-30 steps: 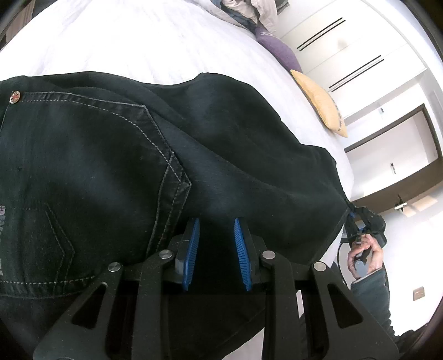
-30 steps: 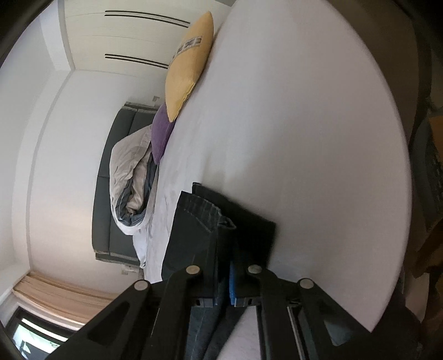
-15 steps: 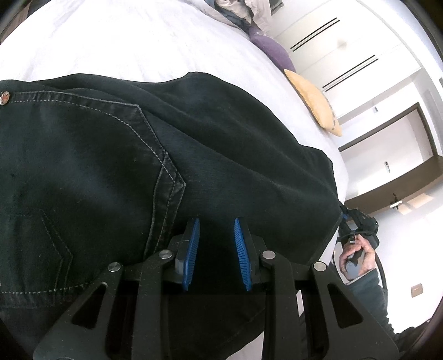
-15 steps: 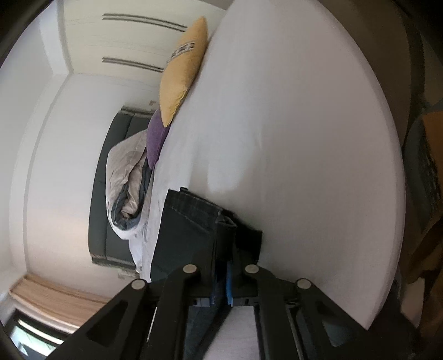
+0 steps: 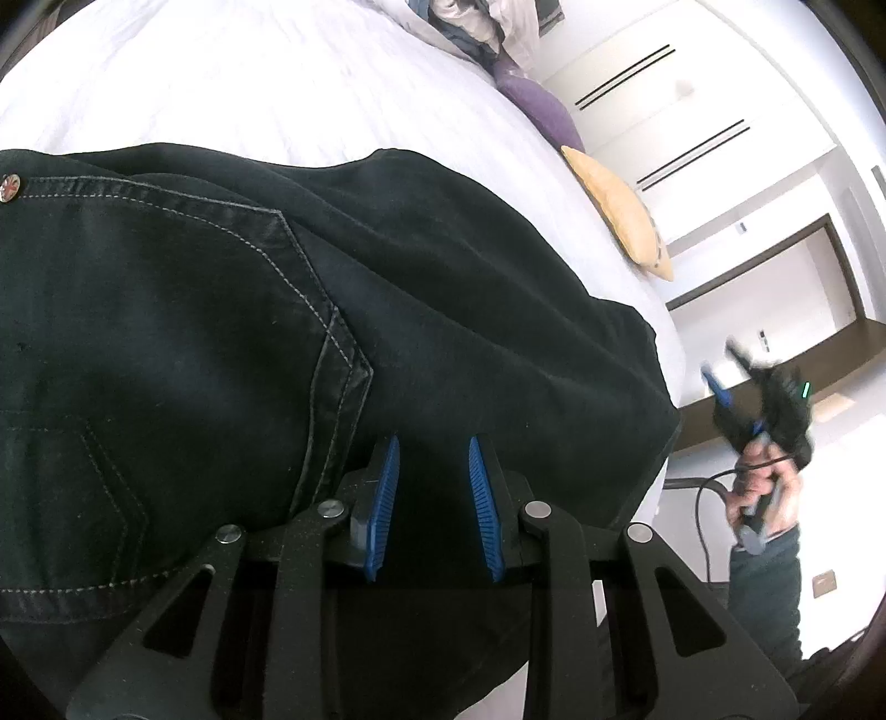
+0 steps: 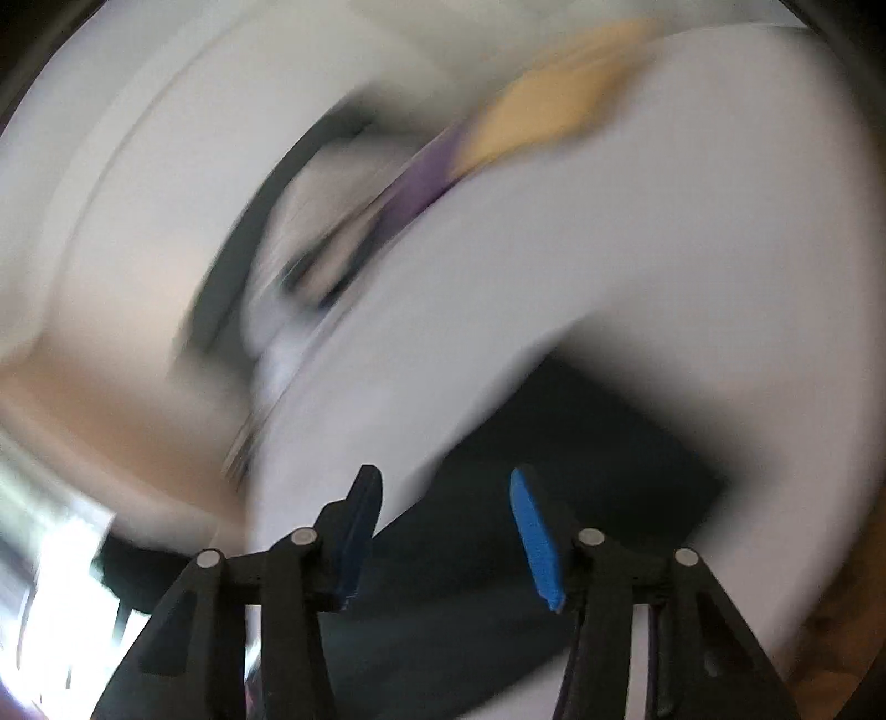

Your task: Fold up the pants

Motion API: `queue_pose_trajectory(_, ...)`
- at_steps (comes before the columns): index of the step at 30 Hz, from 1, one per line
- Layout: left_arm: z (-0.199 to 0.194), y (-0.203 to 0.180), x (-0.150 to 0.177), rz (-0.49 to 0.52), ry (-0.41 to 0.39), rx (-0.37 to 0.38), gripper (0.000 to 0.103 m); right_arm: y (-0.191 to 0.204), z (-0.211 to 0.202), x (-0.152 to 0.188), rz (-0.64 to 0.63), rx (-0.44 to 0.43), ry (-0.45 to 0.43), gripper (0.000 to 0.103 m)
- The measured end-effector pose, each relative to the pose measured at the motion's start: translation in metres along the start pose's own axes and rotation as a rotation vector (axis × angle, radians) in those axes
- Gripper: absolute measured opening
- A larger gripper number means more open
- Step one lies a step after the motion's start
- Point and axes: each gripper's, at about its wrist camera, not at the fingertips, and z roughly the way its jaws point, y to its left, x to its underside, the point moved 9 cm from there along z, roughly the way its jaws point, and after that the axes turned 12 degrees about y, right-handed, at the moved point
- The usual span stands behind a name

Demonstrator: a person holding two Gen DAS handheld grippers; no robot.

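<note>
Black jeans (image 5: 221, 332) lie folded on the white bed (image 5: 277, 83), back pocket and stitching up. My left gripper (image 5: 434, 487) is at their near edge, its blue pads closed on a thick fold of denim. In the left wrist view my right gripper (image 5: 722, 368) hangs in the air off the bed's right edge, held by a hand (image 5: 764, 487) and apart from the jeans. The right wrist view is blurred by motion. There the right gripper (image 6: 443, 498) has its jaws opening, with nothing pressed between them; the dark jeans (image 6: 554, 443) lie beyond on the bed (image 6: 664, 221).
A yellow pillow (image 5: 620, 216) and a purple pillow (image 5: 537, 105) lie along the far side of the bed. Bundled bedding (image 5: 476, 22) sits at the head end. White wardrobe doors stand behind them. White sheet stretches beyond the jeans.
The right gripper has let go of the end of the jeans, opened and swung away from the bed; its view now blurs. The left gripper keeps its grip and place.
</note>
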Motion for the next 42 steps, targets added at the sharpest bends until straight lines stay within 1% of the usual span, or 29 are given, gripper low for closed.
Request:
queue_pose_trajectory(1, 0.0, 0.001, 0.001, -0.002, -0.002, 0.001, 0.025, 0.037, 0.037, 0.011, -0.075, -0.061, 0.12, 0.051)
queue_pose_trajectory(2, -0.001, 0.002, 0.002, -0.001, -0.003, 0.002, 0.025, 0.055, 0.056, 0.018, -0.111, -0.083, 0.173, 0.051)
queue_pose_trajectory(3, -0.002, 0.002, 0.002, 0.0, -0.002, 0.004, 0.025, 0.081, 0.087, 0.032, -0.168, -0.107, 0.261, 0.051)
queue_pose_trajectory(5, -0.004, 0.004, 0.003, 0.0, 0.0, 0.013, 0.025, 0.107, 0.139, 0.051, -0.208, -0.159, 0.41, 0.051)
queue_pose_trajectory(7, -0.006, 0.006, 0.003, 0.0, 0.0, 0.022, 0.025, 0.099, 0.173, 0.059, -0.179, -0.141, 0.494, 0.051)
queue_pose_trajectory(9, -0.009, 0.009, 0.003, 0.003, -0.004, 0.032, 0.025, 0.067, 0.204, 0.063, -0.124, -0.043, 0.574, 0.05)
queue_pose_trajectory(11, -0.01, 0.013, 0.003, 0.002, -0.01, 0.044, 0.025, 0.03, 0.209, 0.049, -0.066, 0.03, 0.554, 0.003)
queue_pose_trajectory(13, -0.013, 0.016, 0.005, 0.006, -0.019, 0.052, 0.025, 0.001, 0.196, 0.025, 0.0, 0.072, 0.472, 0.0)
queue_pose_trajectory(14, -0.014, 0.019, 0.006, 0.008, -0.023, 0.055, 0.025, -0.019, 0.183, 0.004, 0.042, 0.106, 0.383, 0.0)
queue_pose_trajectory(15, -0.016, 0.02, 0.007, 0.011, -0.026, 0.056, 0.025, -0.045, 0.165, -0.016, 0.112, 0.159, 0.29, 0.0)
queue_pose_trajectory(16, -0.017, 0.02, 0.008, 0.012, -0.029, 0.054, 0.025, -0.058, 0.153, -0.025, 0.172, 0.172, 0.243, 0.0)
queue_pose_trajectory(17, -0.019, 0.022, 0.01, 0.013, -0.031, 0.054, 0.025, -0.062, 0.138, -0.033, 0.204, 0.213, 0.197, 0.004)
queue_pose_trajectory(19, -0.022, 0.024, 0.012, 0.013, -0.036, 0.054, 0.025, -0.031, 0.129, -0.032, 0.078, 0.301, 0.186, 0.017)
queue_pose_trajectory(20, -0.024, 0.025, 0.014, 0.013, -0.041, 0.057, 0.025, -0.012, 0.133, -0.027, 0.035, 0.266, 0.205, 0.024)
queue_pose_trajectory(22, -0.025, 0.026, 0.014, 0.009, -0.047, 0.063, 0.025, 0.068, 0.161, 0.009, -0.113, 0.044, 0.326, 0.032)
queue_pose_trajectory(23, -0.025, 0.027, 0.016, 0.008, -0.05, 0.066, 0.025, 0.093, 0.172, 0.026, -0.168, 0.002, 0.369, 0.032)
queue_pose_trajectory(25, -0.027, 0.028, 0.018, 0.008, -0.05, 0.069, 0.025, 0.149, 0.208, 0.07, -0.31, -0.091, 0.514, 0.032)
queue_pose_trajectory(26, -0.028, 0.03, 0.02, 0.005, -0.052, 0.07, 0.025, 0.172, 0.235, 0.099, -0.36, -0.136, 0.629, 0.033)
queue_pose_trajectory(27, -0.03, 0.032, 0.021, 0.001, -0.053, 0.068, 0.025, 0.178, 0.252, 0.113, -0.373, -0.134, 0.685, 0.033)
queue_pose_trajectory(29, -0.032, 0.037, 0.022, -0.007, -0.058, 0.069, 0.025, 0.172, 0.296, 0.122, -0.369, -0.068, 0.759, 0.032)
queue_pose_trajectory(30, -0.034, 0.038, 0.024, -0.008, -0.06, 0.067, 0.025, 0.16, 0.315, 0.116, -0.335, -0.013, 0.759, 0.029)
queue_pose_trajectory(31, -0.036, 0.04, 0.026, -0.005, -0.062, 0.06, 0.025, 0.145, 0.33, 0.104, -0.283, 0.015, 0.743, 0.006)
queue_pose_trajectory(32, -0.038, 0.04, 0.028, 0.001, -0.062, 0.057, 0.025, 0.133, 0.337, 0.087, -0.229, 0.027, 0.697, 0.0)
queue_pose_trajectory(34, -0.041, 0.041, 0.031, 0.013, -0.064, 0.049, 0.025, 0.109, 0.331, 0.044, -0.129, 0.085, 0.547, 0.0)
queue_pose_trajectory(36, -0.046, 0.042, 0.035, 0.017, -0.065, 0.046, 0.025, 0.094, 0.307, 0.016, -0.089, 0.185, 0.419, 0.018)
queue_pose_trajectory(37, -0.049, 0.041, 0.036, 0.02, -0.067, 0.043, 0.025, 0.094, 0.295, 0.014, -0.099, 0.19, 0.394, 0.035)
queue_pose_trajectory(38, -0.055, 0.039, 0.036, 0.03, -0.078, 0.041, 0.025, 0.101, 0.285, 0.02, -0.122, 0.164, 0.4, 0.038)
queue_pose_trajectory(40, -0.071, 0.034, 0.034, 0.054, -0.124, 0.044, 0.025, 0.131, 0.266, 0.051, -0.178, 0.026, 0.485, 0.038)
queue_pose_trajectory(42, -0.079, 0.037, 0.031, 0.054, -0.15, 0.029, 0.027, 0.162, 0.253, 0.1, -0.255, -0.127, 0.58, 0.049)
